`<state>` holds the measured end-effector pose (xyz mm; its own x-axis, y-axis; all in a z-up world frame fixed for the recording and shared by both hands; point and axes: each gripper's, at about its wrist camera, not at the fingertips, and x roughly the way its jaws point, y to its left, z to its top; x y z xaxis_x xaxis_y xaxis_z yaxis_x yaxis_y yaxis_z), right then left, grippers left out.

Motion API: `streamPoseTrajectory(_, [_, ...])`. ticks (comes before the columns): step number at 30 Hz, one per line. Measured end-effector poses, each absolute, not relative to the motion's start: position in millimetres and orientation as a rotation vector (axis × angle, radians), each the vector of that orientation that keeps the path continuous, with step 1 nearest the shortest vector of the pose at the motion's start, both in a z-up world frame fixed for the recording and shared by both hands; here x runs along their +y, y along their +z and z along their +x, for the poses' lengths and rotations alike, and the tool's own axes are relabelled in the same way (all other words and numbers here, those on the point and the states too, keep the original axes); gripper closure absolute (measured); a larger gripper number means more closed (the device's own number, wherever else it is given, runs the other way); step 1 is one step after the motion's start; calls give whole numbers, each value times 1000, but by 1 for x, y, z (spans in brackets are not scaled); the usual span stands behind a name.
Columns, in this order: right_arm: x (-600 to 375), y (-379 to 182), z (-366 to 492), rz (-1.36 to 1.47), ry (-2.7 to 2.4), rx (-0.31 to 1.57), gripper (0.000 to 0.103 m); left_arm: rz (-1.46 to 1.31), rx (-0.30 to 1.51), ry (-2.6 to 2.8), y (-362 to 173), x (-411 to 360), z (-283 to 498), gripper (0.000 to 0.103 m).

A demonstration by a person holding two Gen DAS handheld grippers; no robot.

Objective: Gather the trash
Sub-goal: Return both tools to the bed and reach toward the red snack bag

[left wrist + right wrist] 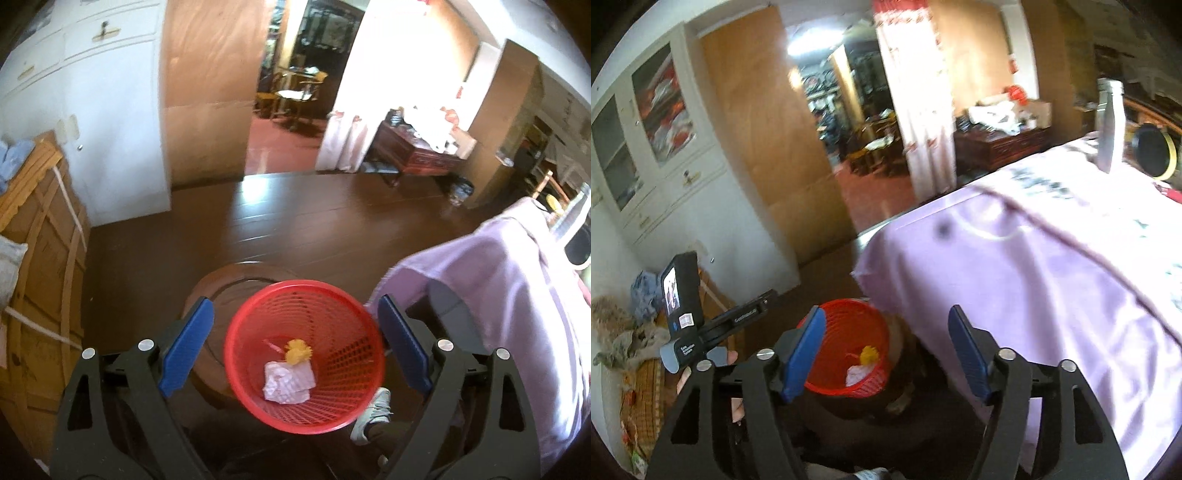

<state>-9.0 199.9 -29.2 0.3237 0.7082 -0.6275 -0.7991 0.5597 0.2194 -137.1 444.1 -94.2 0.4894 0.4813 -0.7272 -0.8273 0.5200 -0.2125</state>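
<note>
A red mesh basket (343, 369) stands on a round dark wooden stool (210, 295) on the floor. In it lie a crumpled white paper (288, 382), a yellow wad (297, 352) and a pink strip (273, 347). My left gripper (295, 300) hangs open above the basket, its blue pads (188, 347) on either side of the rim in the picture and holding nothing. My right gripper (886, 309) is open and empty, above the basket (842, 325) and beside the lilac-covered table (1034, 277). The left gripper's camera body (683, 314) shows at the left, held by a hand (733, 358).
The lilac cloth (498, 295) hangs close to the right of the basket. On the table stand a silver bottle (1110, 125) and a black round thing with a yellow rim (1152, 151); a small dark blot (942, 229) is blurred. A strapped cardboard box (37, 277) is at the left. A person's shoe (373, 413) is by the stool.
</note>
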Motion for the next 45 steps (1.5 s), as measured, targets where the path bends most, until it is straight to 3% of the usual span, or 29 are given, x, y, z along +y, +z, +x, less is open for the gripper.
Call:
streamPoseTrajectory(7, [108, -17, 6, -69, 818, 675, 20, -470, 670, 691, -76, 382, -100, 13])
streamPoseTrajectory(27, [-191, -68, 66, 326, 298, 656, 12, -218, 843, 110, -69, 159, 28, 12])
streamPoseTrajectory(41, [-228, -91, 114, 431, 322, 714, 11, -39, 869, -6, -54, 64, 80, 12])
streamPoseTrajectory(42, [-226, -92, 117, 419, 327, 726, 24, -30, 868, -15, -53, 58, 82, 12])
streamPoseTrajectory(43, [-226, -94, 120, 414, 331, 732, 70, -10, 867, -24, -52, 49, 87, 12])
streamPoseTrajectory(44, [-227, -96, 123, 409, 332, 744, 87, 7, 864, -29, -51, 43, 89, 12])
streamPoseTrajectory(45, [-232, -95, 123, 420, 330, 729, 88, 22, 862, -36, -50, 37, 92, 12])
